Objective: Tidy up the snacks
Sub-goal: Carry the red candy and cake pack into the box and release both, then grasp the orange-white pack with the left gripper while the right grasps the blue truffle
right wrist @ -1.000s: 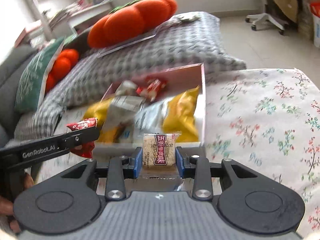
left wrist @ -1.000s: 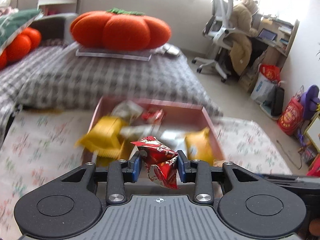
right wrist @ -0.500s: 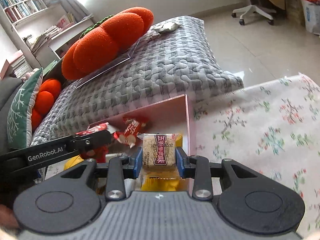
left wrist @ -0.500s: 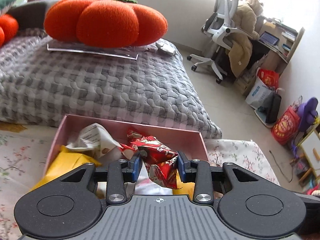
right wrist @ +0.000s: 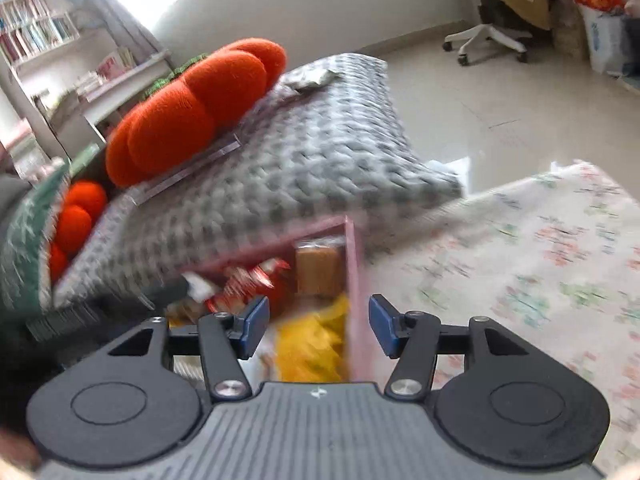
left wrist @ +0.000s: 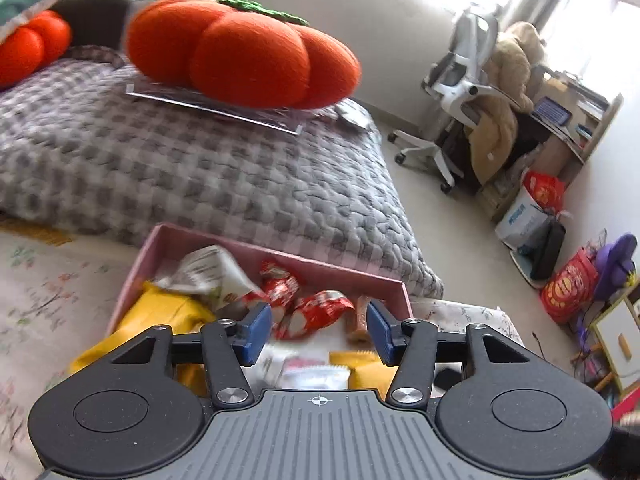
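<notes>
Red snack packet [left wrist: 320,313] crosswise in pink box [left wrist: 384,282], jaws apart.

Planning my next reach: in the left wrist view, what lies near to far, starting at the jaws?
Left gripper → red snack packet → pink box far wall → grey quilted cushion → orange pumpkin pillow.

An orange pumpkin cushion [left wrist: 240,48] rests on the grey quilted blanket [left wrist: 192,176] — white office chair [left wrist: 460,80] well apart.
</notes>
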